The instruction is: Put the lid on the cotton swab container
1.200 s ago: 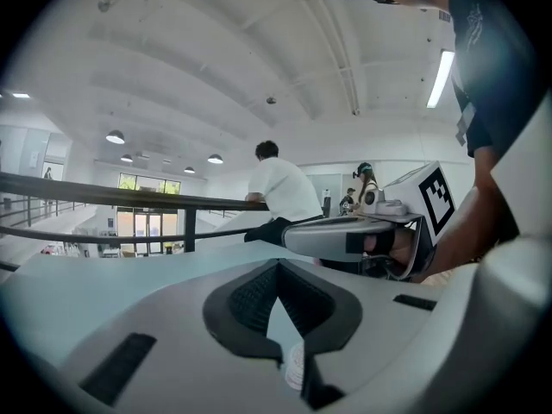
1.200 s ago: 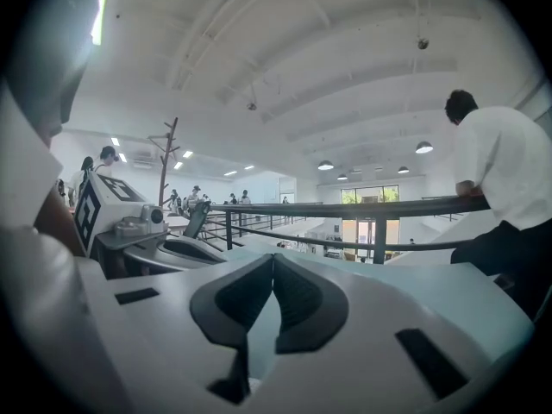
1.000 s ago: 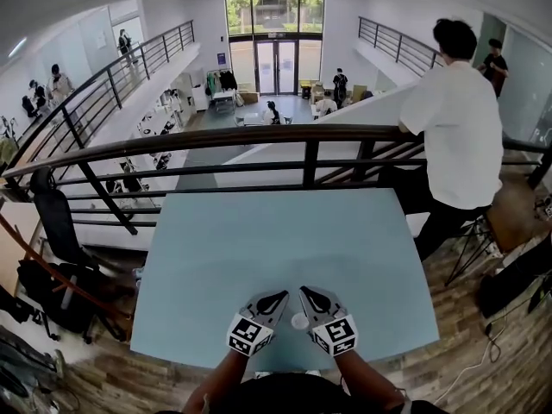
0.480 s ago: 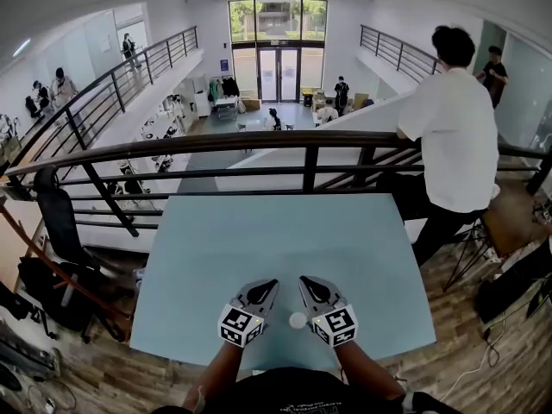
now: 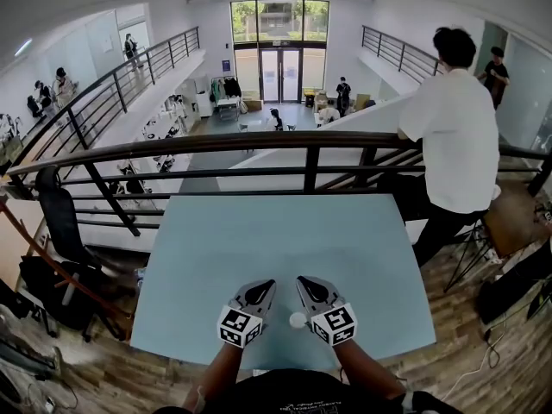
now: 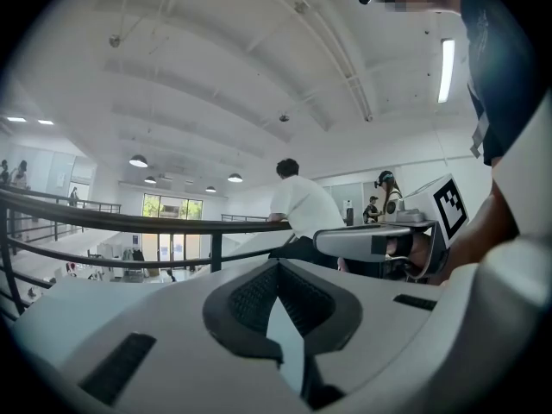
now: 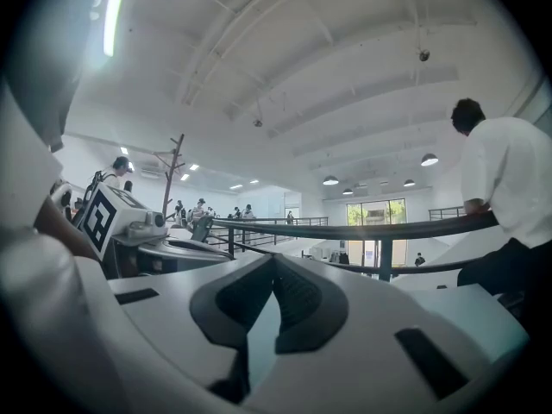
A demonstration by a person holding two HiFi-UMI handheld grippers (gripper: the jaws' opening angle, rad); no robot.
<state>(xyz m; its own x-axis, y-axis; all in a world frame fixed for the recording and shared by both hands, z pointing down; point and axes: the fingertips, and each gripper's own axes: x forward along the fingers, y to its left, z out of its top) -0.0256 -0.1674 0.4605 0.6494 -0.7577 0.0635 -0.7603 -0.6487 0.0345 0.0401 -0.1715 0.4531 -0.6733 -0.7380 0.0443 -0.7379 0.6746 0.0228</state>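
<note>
A small white round thing point(image 5: 297, 320) lies on the light blue table point(image 5: 276, 240) near its front edge. From here I cannot tell whether it is the lid or the container. It sits between my two grippers, close against the inner side of the right one. My left gripper point(image 5: 263, 287) points away from me, shut and with nothing in its jaws point(image 6: 278, 264). My right gripper point(image 5: 304, 284) points the same way, its jaws meeting at the tips with nothing held point(image 7: 274, 259). Neither gripper view shows the white thing.
A dark metal railing point(image 5: 259, 141) runs along the table's far edge. A person in a white shirt point(image 5: 453, 128) leans on it at the right. A black chair point(image 5: 60, 222) stands at the left, and cables point(image 5: 483, 352) lie on the wooden floor at the right.
My left gripper has shifted a little to the left, away from the right gripper. The right gripper and the white round thing have stayed where they were.
</note>
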